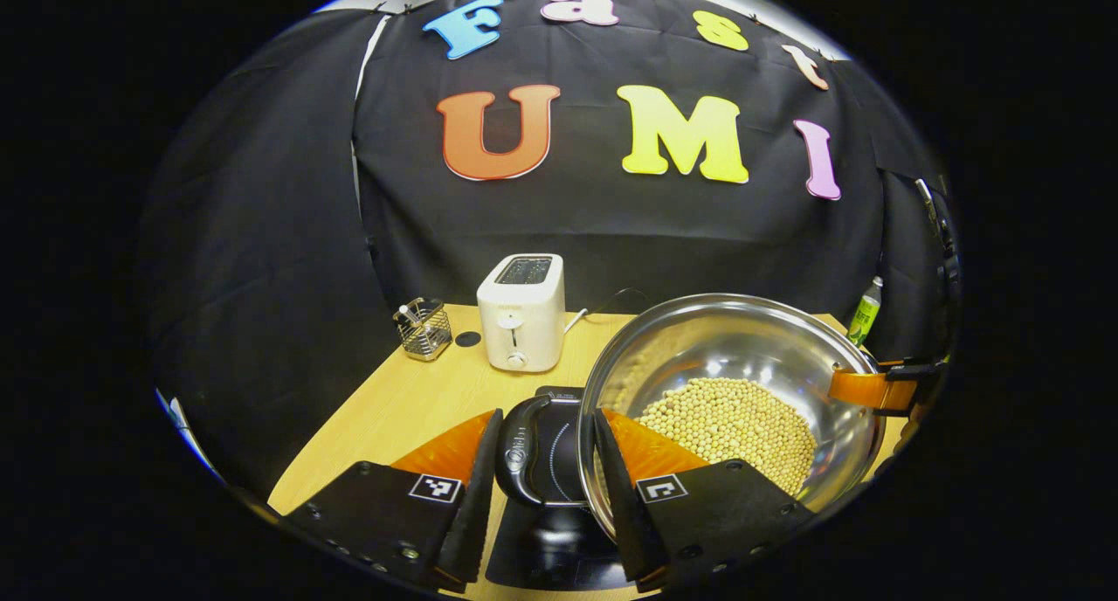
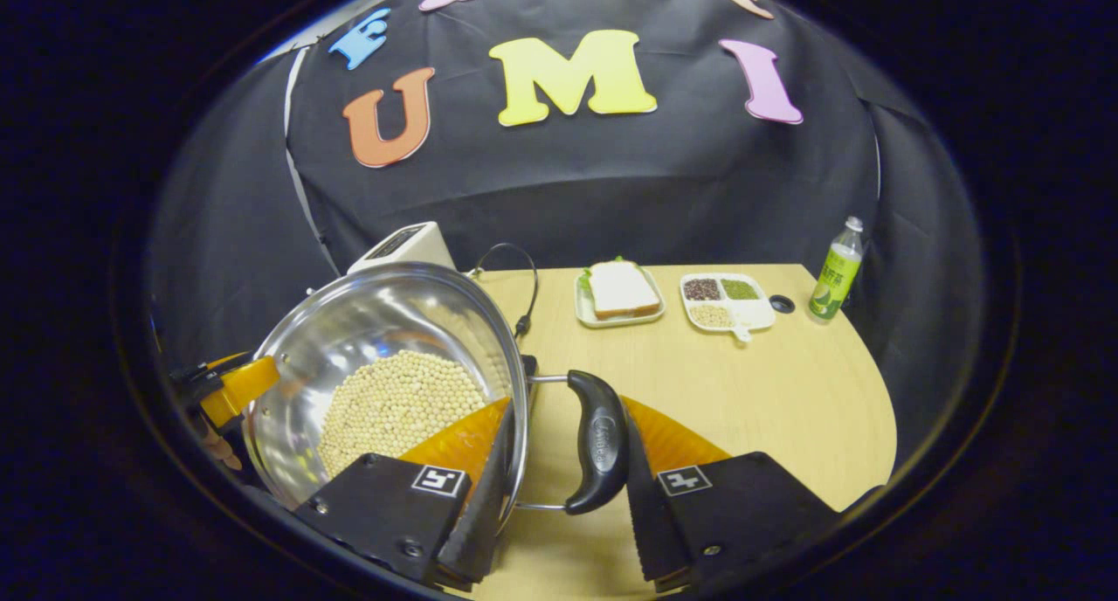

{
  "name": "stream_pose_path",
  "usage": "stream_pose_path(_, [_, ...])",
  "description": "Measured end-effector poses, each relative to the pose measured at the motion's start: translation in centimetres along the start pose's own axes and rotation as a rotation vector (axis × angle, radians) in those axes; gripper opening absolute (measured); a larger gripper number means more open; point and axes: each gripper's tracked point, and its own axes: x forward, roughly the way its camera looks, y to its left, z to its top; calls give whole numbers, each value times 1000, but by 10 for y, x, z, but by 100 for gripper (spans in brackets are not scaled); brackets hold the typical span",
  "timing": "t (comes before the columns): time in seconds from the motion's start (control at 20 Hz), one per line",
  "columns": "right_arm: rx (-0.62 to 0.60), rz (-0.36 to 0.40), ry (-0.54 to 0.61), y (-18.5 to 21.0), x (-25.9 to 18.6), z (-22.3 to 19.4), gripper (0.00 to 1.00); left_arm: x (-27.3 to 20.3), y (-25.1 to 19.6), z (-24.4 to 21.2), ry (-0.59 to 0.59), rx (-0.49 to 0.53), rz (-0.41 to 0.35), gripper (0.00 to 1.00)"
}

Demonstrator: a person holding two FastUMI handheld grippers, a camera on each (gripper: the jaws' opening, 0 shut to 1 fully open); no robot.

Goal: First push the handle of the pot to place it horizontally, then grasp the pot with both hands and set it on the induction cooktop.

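— How is the room looking?
— I'm seeing the pot (image 1: 742, 383), holding beans, hanging over the induction cooktop (image 1: 559, 461); the toaster (image 1: 521, 311) is standing behind, and bare table (image 2: 769, 391) is lying open rightward.
— And the fingers?
— The left gripper (image 1: 541, 487) is spanning one side handle (image 1: 521, 448) and the rim, the right gripper (image 2: 563, 487) the other handle (image 2: 598, 439). Whether they're pinching, I cannot tell.
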Motion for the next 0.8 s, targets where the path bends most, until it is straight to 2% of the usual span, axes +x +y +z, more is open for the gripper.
stream_pose_path(0.5, [2, 28, 66, 31, 63, -9, 66, 49, 37, -14, 52, -45, 42, 58])
stream_pose_path(0.8, [-22, 14, 100, 39, 93, -29, 65, 75, 48, -43, 122, -74, 21, 58])
